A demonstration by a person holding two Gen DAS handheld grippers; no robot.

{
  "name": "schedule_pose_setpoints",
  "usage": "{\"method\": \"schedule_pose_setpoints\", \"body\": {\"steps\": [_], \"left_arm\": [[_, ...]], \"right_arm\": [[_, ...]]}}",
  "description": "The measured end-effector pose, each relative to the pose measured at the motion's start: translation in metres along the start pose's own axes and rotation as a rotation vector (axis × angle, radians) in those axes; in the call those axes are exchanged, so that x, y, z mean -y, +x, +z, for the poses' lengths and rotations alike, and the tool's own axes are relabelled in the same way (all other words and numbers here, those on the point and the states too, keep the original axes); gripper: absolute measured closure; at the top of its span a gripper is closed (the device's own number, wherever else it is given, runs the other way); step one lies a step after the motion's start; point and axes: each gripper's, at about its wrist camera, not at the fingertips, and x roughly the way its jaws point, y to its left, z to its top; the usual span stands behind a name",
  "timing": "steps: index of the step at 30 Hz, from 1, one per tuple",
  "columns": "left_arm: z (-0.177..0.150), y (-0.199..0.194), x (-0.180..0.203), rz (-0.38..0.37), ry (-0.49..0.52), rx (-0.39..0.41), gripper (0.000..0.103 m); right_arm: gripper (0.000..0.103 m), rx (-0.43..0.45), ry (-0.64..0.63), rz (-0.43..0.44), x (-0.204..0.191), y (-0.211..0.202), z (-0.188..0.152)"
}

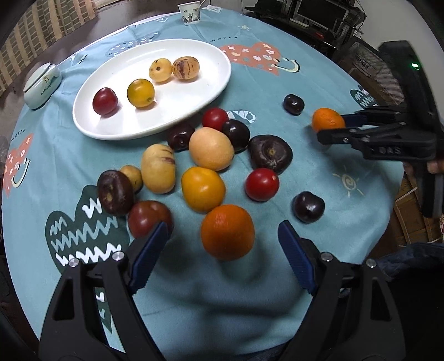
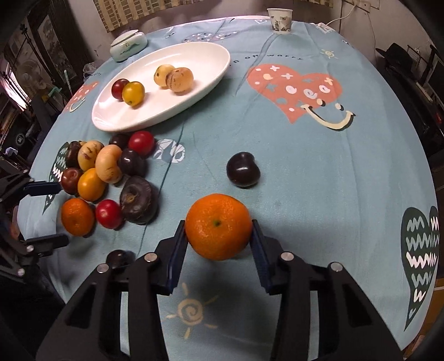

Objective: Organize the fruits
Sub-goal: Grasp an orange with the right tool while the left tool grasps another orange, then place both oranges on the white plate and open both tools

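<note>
Two sets of tongs worked over the table (image 2: pixel 305 166), which wore a blue cloth printed with hearts. The right tongs (image 2: pixel 219 230) had their blue pads pressed against both sides of a mandarin (image 2: pixel 217 226), gripping it near the table's front, with a dark plum (image 2: pixel 242 169) just beyond. The left tongs (image 1: pixel 222 236) stood wide open, holding nothing, with a second orange (image 1: pixel 227 232) lying between their spread jaws and touching neither pad. A heap of mixed fruit (image 1: pixel 205 155) lay beyond that orange, just beside the white oval plate (image 1: pixel 111 130). On the plate sat four fruits: a red one (image 1: pixel 105 100), a yellow one (image 1: pixel 140 92) and two pale ones (image 1: pixel 172 69). A paper cup (image 1: pixel 189 12) and a small lidded dish (image 1: pixel 41 83) stood at the far edge.
</note>
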Motion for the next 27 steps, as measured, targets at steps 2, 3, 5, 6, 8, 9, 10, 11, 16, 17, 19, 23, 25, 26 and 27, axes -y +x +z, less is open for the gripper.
{"method": "schedule_pose_setpoints", "body": {"steps": [2, 3, 5, 6, 8, 9, 10, 11, 16, 17, 19, 23, 25, 26, 27], "left_arm": [[0.004, 0.008, -0.001, 0.003, -0.008, -0.017, 0.02], [0.004, 0.01, -0.001, -0.003, -0.01, -0.022, 0.021], [0.006, 0.014, 0.0, -0.002, -0.008, -0.037, 0.052], [0.006, 0.018, -0.001, -0.021, -0.016, -0.059, 0.057], [0.008, 0.018, -0.003, -0.025, -0.028, -0.061, 0.061], [0.007, 0.017, -0.002, -0.019, -0.021, -0.063, 0.061], [0.007, 0.016, -0.001, -0.01, -0.015, -0.065, 0.061], [0.007, 0.015, 0.0, -0.001, -0.012, -0.069, 0.061], [0.012, -0.007, -0.004, 0.015, -0.011, -0.03, 0.061], [0.014, -0.012, -0.006, 0.02, -0.011, -0.015, 0.061], [0.022, -0.022, -0.009, 0.032, -0.013, 0.013, 0.061], [0.043, -0.032, -0.016, 0.053, -0.014, 0.053, 0.061], [0.054, -0.034, -0.022, 0.06, -0.015, 0.067, 0.061], [0.061, -0.034, -0.025, 0.064, -0.013, 0.075, 0.061], [0.068, -0.034, -0.029, 0.069, -0.012, 0.084, 0.061]], "right_arm": [[0.058, 0.005, 0.001, 0.005, -0.004, -0.003, -0.003], [0.058, 0.004, -0.001, 0.01, -0.006, -0.004, -0.004], [0.058, 0.004, -0.003, 0.016, -0.007, -0.006, -0.006], [0.058, 0.001, -0.003, 0.02, -0.008, -0.007, -0.009], [0.058, -0.005, -0.004, 0.023, -0.01, -0.006, -0.012], [0.058, -0.009, -0.003, 0.027, -0.011, -0.005, -0.013], [0.058, -0.011, -0.003, 0.03, -0.012, -0.005, -0.014], [0.058, -0.013, -0.001, 0.033, -0.013, -0.004, -0.015], [0.058, -0.019, -0.01, 0.052, -0.018, -0.004, -0.015], [0.058, -0.02, -0.011, 0.056, -0.018, -0.005, -0.014], [0.058, -0.017, -0.013, 0.059, -0.02, -0.006, -0.011], [0.058, 0.002, -0.029, 0.079, -0.027, -0.01, 0.003], [0.058, 0.02, -0.042, 0.089, -0.031, -0.013, 0.012], [0.058, 0.028, -0.05, 0.096, -0.033, -0.015, 0.019], [0.058, 0.042, -0.058, 0.107, -0.035, -0.016, 0.028]]}}
